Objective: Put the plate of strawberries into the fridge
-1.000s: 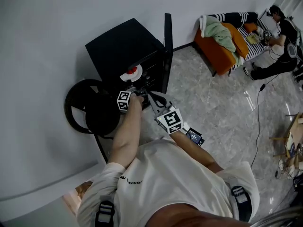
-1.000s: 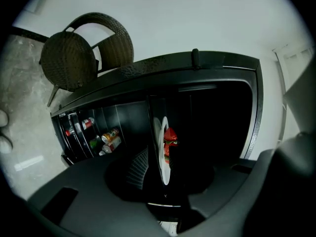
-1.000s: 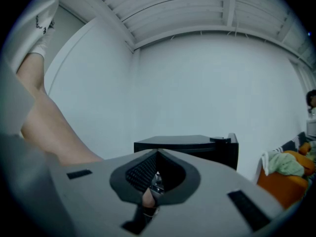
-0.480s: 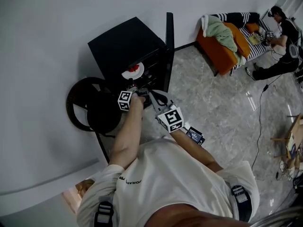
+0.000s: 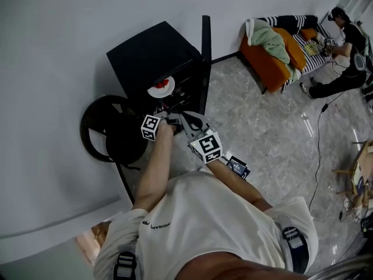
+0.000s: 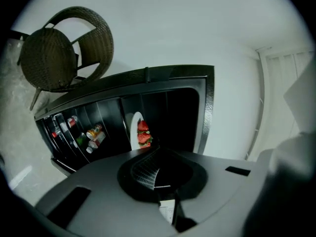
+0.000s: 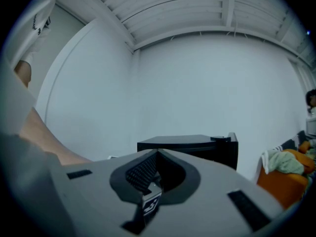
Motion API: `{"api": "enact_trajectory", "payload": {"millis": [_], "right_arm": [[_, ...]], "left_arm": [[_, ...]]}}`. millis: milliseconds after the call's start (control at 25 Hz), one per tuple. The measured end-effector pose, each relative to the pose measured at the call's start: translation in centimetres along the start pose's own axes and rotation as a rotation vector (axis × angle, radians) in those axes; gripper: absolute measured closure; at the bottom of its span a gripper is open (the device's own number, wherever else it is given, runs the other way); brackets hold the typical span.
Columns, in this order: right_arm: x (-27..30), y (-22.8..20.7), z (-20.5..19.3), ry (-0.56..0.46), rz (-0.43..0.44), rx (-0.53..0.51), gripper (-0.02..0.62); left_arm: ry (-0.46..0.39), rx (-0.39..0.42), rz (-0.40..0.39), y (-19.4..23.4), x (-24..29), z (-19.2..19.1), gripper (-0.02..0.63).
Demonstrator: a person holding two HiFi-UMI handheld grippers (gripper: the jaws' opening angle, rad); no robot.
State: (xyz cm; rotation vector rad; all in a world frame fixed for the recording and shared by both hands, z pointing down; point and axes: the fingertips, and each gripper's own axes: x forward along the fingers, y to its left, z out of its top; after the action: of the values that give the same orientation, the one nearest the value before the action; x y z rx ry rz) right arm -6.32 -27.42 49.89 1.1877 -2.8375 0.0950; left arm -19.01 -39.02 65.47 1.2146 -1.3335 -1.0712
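Placement of the plate of strawberries point(image 5: 161, 87) appears complete. It lies on a shelf inside the fridge point(image 5: 152, 60), just behind the open front, and nothing touches it. In the left gripper view the plate point(image 6: 134, 131) shows as a white disc with red fruit on it, set against the dark interior.

Left tool point(image 6: 159, 152): the jaws have just been closing and now meet at the tips, with nothing between them. The tool sits in front of the fridge opening, apart from the plate and aimed at it. This suits a hand that has no further load to carry.

Right tool point(image 7: 157, 151): the jaws are together and hold nothing. The tool points level over the top of the fridge toward the wall, outside the opening and clear of the shelf.

Fridge door point(image 5: 206, 63): it stands fully open at the right side of the fridge. Cans point(image 6: 94, 135) sit in its inner rack. With the plate stowed, closing this door is probably the only remaining step, and both empty tools are free for it.

A wicker chair point(image 5: 111, 130) stands to the left of the fridge, against the wall and clear of the door swing.
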Motion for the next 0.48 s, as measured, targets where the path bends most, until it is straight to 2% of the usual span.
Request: {"api": "enact_trajectory", "payload": {"millis": [120, 280, 480], "right_arm": [[-0.1, -0.2, 0.2, -0.002, -0.006, 0.003, 0.583], [-0.5, -0.4, -0.1, -0.002, -0.017, 0.013, 0.583], [-0.4, -0.3, -0.3, 0.003, -0.019, 0.02, 0.583]], "left_arm": [[0.079, 0.074, -0.047, -1.6, -1.6, -1.4, 0.604], [0.16, 0.155, -0.043, -2.3, -3.6, -2.4, 0.604], [0.244, 0.369, -0.084, -4.8, -5.6, -3.1, 0.604]]}}
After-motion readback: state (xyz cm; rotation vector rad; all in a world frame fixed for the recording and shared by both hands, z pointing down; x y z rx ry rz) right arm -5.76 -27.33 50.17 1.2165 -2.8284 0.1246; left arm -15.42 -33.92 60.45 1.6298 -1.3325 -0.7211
